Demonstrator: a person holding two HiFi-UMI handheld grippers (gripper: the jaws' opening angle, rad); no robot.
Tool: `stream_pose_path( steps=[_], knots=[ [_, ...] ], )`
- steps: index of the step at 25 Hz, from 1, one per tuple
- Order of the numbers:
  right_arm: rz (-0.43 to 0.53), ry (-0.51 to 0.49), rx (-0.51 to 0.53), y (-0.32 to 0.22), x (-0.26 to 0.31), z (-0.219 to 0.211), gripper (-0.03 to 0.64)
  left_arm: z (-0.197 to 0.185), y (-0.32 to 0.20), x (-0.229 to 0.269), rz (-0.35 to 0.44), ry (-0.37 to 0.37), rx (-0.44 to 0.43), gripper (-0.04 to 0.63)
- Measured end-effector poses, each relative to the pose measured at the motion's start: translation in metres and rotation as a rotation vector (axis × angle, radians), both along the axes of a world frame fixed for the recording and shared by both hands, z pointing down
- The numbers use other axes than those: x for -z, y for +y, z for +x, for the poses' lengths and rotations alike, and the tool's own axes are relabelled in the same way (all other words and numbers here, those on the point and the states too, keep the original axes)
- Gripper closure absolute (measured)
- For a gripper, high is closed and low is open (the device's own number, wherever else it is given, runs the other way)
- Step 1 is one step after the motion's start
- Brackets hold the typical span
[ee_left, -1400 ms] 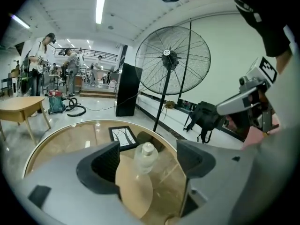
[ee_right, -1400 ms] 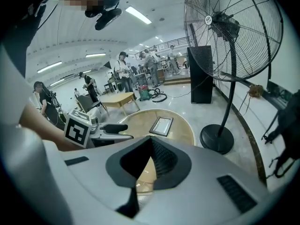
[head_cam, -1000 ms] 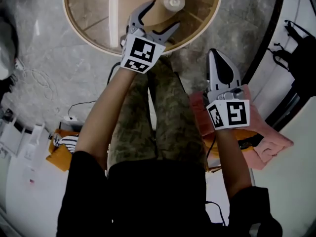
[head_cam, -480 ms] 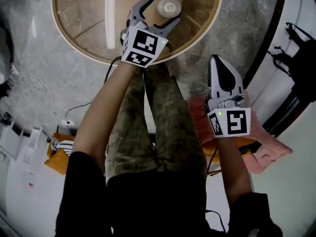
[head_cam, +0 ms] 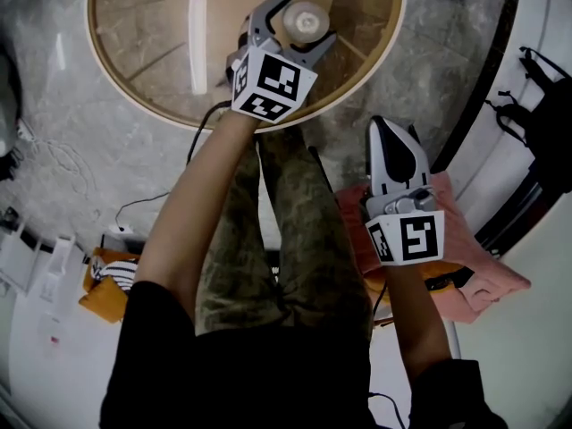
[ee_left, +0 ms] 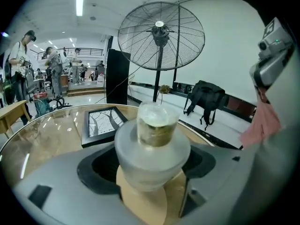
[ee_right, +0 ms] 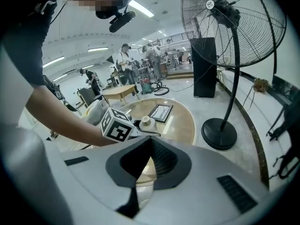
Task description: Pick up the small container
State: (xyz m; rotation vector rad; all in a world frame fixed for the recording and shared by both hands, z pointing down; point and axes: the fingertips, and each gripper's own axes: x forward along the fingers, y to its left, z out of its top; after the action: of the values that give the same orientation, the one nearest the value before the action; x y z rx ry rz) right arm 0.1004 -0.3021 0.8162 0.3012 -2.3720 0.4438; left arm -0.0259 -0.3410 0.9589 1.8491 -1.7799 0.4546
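Two things matter on the round table [head_cam: 143, 34]. A dark picture frame [ee_left: 101, 123] lies flat toward the far left, well apart from my work. To the right of it stands the small container [ee_left: 153, 144], upright on a tan patch near the table's near edge. Its long axis is vertical, with a wide frosted body and a narrower cap on top.

My left gripper [head_cam: 309, 18] is the nearer one by far. Its jaws are spread, one on each side of the body, and the container sits straight ahead in the gap. I see dark space on both sides, so I judge they have not clamped yet. What the next move calls for is a plain squeeze on the wide part, then a straight lift. Nothing stands in the way. The tall fan [ee_left: 161, 34] and a black bag [ee_left: 206, 100] are far beyond the table.

Further right, my right gripper [head_cam: 386, 130] hangs off the table over my lap, above a pink cushion [head_cam: 474, 275]. Its jaws are pressed together with nothing in them.
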Motion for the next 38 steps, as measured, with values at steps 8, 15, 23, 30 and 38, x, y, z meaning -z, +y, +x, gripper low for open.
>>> stream_pose_path(
  steps=[8,15,23,30,38],
  knots=[
    [-0.012,0.017,-0.058,-0.006,-0.01,0.013,0.601,-0.003,-0.002,0.001,0.012,-0.034,0.015,0.235],
    [-0.02,0.031,-0.097,-0.011,-0.009,0.021,0.601,-0.008,0.0,0.01,0.04,-0.016,0.033,0.242],
    [0.003,0.007,-0.111,-0.011,0.01,0.005,0.601,-0.013,0.018,0.046,0.083,-0.009,0.022,0.242],
    [-0.044,-0.09,-0.276,-0.027,0.064,-0.021,0.601,-0.021,0.053,0.124,0.106,0.022,0.031,0.242],
    [0.058,-0.167,-0.278,-0.015,0.218,-0.046,0.601,-0.03,0.123,0.308,0.153,0.025,0.033,0.244]
  ],
)
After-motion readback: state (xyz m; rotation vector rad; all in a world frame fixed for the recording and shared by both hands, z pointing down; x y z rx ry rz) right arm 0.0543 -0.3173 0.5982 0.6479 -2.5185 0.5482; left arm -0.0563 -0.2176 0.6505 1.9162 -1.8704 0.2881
